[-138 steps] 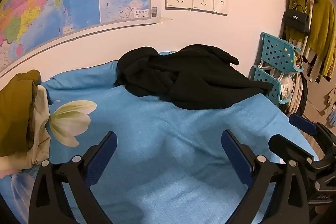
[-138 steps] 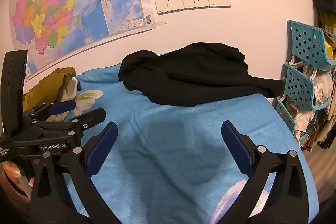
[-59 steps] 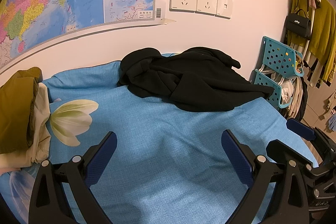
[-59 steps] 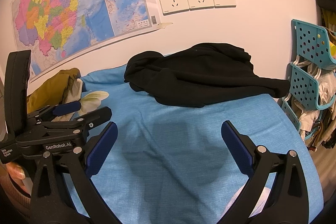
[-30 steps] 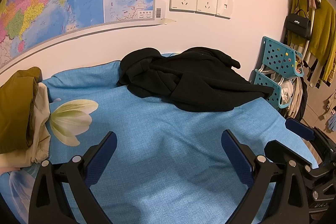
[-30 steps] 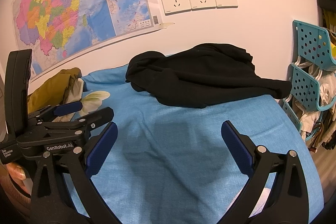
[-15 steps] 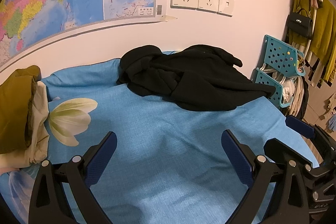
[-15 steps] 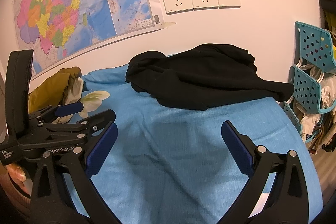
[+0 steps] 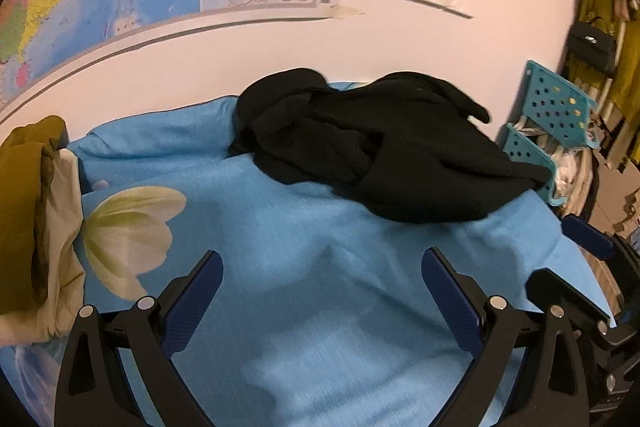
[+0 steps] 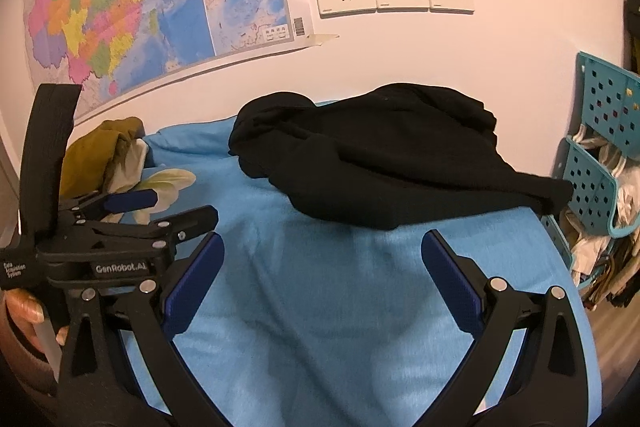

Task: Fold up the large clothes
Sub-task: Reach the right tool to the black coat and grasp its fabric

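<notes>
I hold both tools low over the blue bedsheet (image 9: pixel 320 291), pointing toward the wall. My left gripper (image 9: pixel 322 291) has its blue-padded jaws spread wide with nothing between them; my right gripper (image 10: pixel 322 271) is spread wide and empty as well. The crumpled black garment (image 10: pixel 384 163) lies heaped at the far side of the sheet against the wall, well apart from both. In the right wrist view the left gripper sits beside mine, a hand (image 10: pixel 24 311) gripping its handle.
</notes>
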Demonstrator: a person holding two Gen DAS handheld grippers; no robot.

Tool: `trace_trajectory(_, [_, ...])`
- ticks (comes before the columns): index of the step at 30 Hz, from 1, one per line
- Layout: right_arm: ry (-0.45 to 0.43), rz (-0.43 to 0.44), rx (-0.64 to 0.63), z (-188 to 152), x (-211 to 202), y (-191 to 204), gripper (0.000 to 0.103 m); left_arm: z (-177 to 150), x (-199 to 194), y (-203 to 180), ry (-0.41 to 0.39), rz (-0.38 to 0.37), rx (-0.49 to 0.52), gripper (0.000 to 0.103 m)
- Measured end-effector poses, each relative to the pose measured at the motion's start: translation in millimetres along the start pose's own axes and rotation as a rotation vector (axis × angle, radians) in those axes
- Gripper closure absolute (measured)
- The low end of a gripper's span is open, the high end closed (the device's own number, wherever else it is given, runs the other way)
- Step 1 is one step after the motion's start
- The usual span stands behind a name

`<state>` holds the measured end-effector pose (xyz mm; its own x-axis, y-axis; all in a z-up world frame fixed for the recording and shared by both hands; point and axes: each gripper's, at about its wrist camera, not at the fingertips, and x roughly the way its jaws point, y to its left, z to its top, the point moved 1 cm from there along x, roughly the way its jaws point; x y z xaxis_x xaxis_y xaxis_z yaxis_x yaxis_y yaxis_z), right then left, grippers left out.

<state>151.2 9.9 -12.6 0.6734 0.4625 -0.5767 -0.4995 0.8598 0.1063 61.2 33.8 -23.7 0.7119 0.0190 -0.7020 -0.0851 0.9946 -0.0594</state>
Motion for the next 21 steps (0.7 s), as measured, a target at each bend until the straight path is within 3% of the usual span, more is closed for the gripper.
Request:
trace_trajectory(10, [0.185,-0.04,-0.226,36,111,10,0.008,21,37,46,0.02,0.112,-0.039,0.007])
trace_trajectory(12, [0.218,-0.009,-0.264,39,125,15,0.034,23,43,54,0.03,0.115,-0.048,0.007])
trace_trajectory(13, [0.243,-0.007,-0.29,40,130,17,0.063,23,43,55,0.032,0.118,-0.051,0.007])
trace_trajectory(15, [0.225,0.008,-0.311,46,122,17,0.086,25,49,59,0.042,0.118,-0.055,0.007])
trace_trajectory(17, [0.183,0.046,-0.288,55,97,9,0.093,27,51,62,0.041,0.117,-0.054,0.007])
trace_trajectory(21, [0.058,0.117,-0.211,76,19,-19,0.095,30,52,63,0.028,0.109,-0.045,0.007])
